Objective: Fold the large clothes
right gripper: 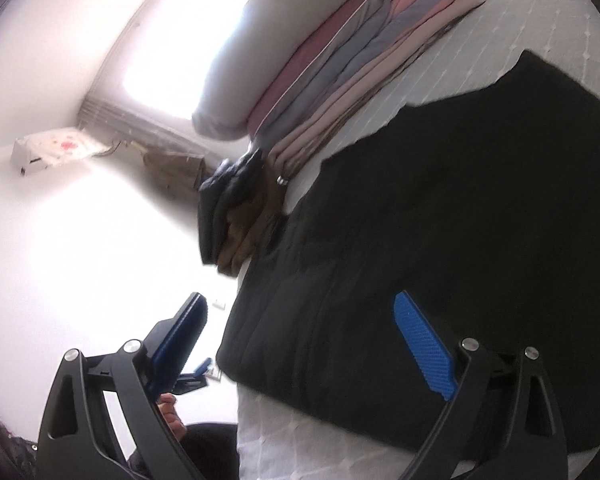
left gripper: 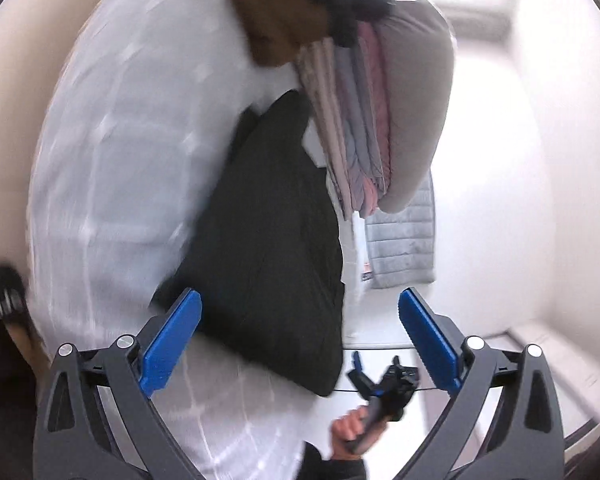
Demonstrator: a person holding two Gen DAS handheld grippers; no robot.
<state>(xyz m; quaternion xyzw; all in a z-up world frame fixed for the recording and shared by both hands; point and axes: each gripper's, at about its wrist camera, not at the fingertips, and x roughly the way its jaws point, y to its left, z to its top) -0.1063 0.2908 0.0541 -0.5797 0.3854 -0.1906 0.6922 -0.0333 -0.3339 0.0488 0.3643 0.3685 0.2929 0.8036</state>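
A black garment lies folded flat on the white quilted bed. It also fills the right wrist view on the bed. My left gripper is open and empty, raised off the bed, with the garment's near edge between its blue pads. My right gripper is open and empty, held above the garment's near corner. The right gripper also shows small in the left wrist view, held by a hand.
A stack of folded pink, grey and beige clothes under a grey pillow sits on the bed beside the black garment. Brown and dark folded clothes lie at the bed's edge. A bright window and white walls are beyond.
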